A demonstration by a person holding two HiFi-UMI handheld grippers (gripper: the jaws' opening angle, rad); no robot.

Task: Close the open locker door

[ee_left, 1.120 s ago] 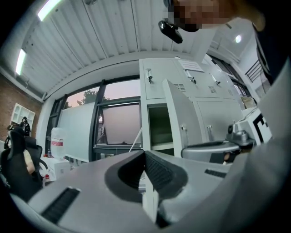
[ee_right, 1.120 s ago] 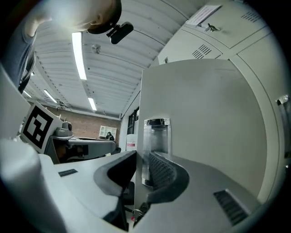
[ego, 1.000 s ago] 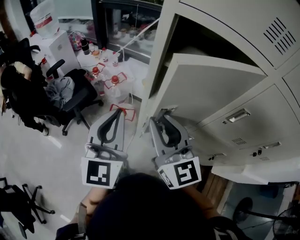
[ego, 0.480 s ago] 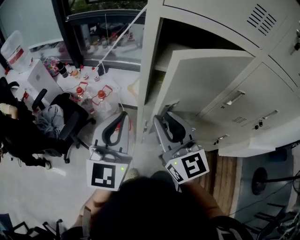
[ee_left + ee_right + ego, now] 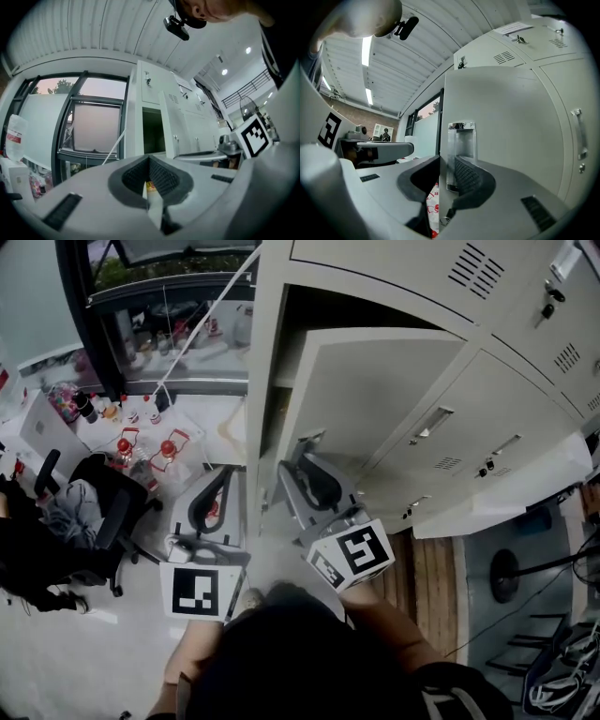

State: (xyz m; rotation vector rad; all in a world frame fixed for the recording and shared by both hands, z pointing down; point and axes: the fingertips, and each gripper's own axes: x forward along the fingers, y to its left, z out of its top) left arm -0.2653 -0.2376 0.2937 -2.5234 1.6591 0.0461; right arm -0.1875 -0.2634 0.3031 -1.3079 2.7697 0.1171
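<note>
The pale grey locker door stands swung out from its dark compartment. My right gripper is at the door's free edge, just under the metal latch plate. In the right gripper view the door fills the right side. Its edge runs between the jaws of the right gripper, one pad on each side, beside the latch plate. My left gripper hangs left of the cabinet, touching nothing. In its own view the left gripper has its tips together, and it points at the open compartment.
Closed lockers with handles adjoin the door on the right. A black office chair and red-capped bottles stand on the floor at left, below a window. A fan stands at lower right.
The head view has swung, so the lockers now stand more upright and further left. The right gripper has stayed at the door's edge, and both grippers have shifted slightly left.
</note>
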